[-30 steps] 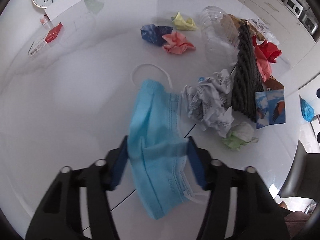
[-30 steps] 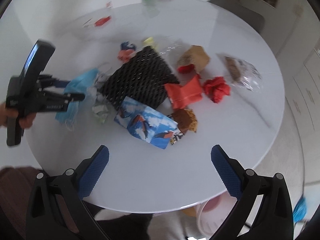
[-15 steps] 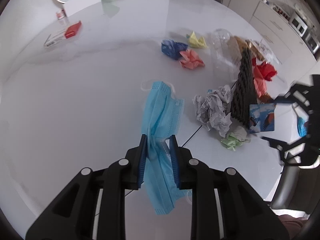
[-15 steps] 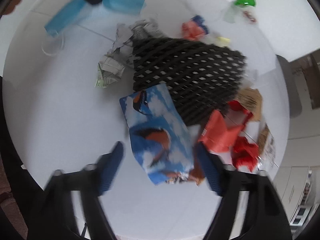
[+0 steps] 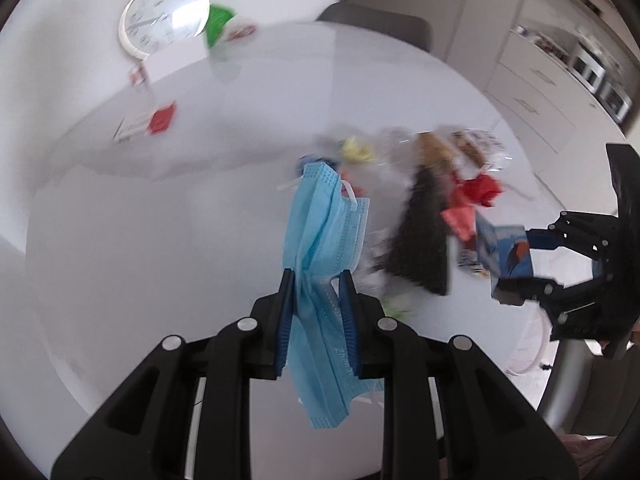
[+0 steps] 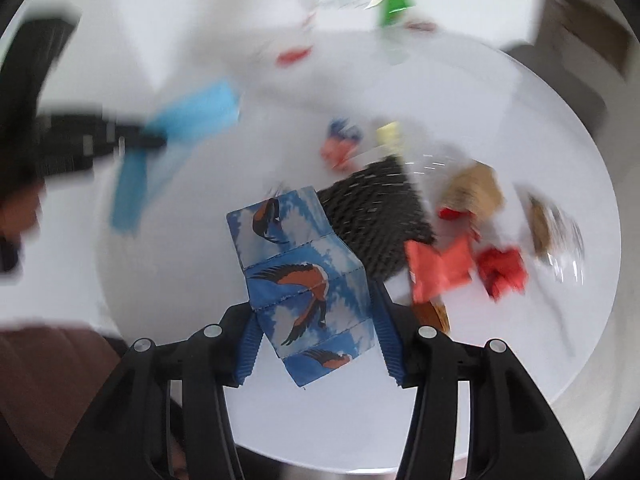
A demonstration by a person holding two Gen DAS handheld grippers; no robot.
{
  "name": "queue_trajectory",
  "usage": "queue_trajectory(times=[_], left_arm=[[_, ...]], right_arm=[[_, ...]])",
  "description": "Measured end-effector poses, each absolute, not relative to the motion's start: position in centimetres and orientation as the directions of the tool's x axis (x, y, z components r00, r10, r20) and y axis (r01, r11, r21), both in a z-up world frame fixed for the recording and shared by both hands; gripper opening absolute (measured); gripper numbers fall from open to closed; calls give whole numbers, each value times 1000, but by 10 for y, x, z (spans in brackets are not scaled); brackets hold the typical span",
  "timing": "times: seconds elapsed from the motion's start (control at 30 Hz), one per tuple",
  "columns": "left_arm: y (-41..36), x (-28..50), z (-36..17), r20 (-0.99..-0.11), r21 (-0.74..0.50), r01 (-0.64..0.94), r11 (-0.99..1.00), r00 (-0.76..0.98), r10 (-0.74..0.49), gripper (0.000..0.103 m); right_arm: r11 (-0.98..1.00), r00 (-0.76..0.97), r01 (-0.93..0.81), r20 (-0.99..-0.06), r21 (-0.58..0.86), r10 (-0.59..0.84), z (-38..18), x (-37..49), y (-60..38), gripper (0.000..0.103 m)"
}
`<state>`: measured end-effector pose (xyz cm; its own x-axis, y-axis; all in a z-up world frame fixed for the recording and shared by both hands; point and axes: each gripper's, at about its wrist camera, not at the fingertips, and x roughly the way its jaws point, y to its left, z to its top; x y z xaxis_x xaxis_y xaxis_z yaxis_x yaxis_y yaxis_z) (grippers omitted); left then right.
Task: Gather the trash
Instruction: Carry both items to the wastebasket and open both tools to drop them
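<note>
My left gripper is shut on a light blue face mask and holds it above the white round table. The mask hangs out both sides of the jaws. My right gripper is shut on a blue carton with bird pictures, lifted off the table. The carton and right gripper also show in the left wrist view at the right. The mask shows blurred in the right wrist view at the left.
On the table lie a black mesh sleeve, an orange-red wrapper, a red crumpled paper, a brown bag and small paper balls. A clock stands at the far edge. A pale bin rim shows below the table edge.
My left gripper has lifted the mask off the table. My right gripper has closed on the bird carton and raised it. Both views are blurred from motion.
</note>
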<state>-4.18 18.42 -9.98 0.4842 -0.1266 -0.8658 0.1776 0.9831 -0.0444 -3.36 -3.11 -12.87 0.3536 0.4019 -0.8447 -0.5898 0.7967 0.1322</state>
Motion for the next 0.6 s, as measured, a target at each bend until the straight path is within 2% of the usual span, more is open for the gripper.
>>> queue_trajectory(times=[0.1, 0.23, 0.43, 0.6], left_arm=[[136, -46, -87, -855, -51, 285, 957, 484, -189, 22], [62, -53, -82, -848, -88, 432, 897, 440, -295, 22], [-74, -75, -99, -855, -182, 647, 741, 269, -444, 22], [-173, -103, -137, -878, -241, 747, 619, 104, -467, 22]], right_arm=[[873, 427, -440, -807, 210, 409, -112, -42, -75, 51], [943, 518, -225, -790, 244, 328, -99, -64, -148, 51], [986, 541, 63, -836, 151, 94, -104, -115, -268, 51], [975, 486, 196, -874, 104, -4, -127, -144, -346, 51]])
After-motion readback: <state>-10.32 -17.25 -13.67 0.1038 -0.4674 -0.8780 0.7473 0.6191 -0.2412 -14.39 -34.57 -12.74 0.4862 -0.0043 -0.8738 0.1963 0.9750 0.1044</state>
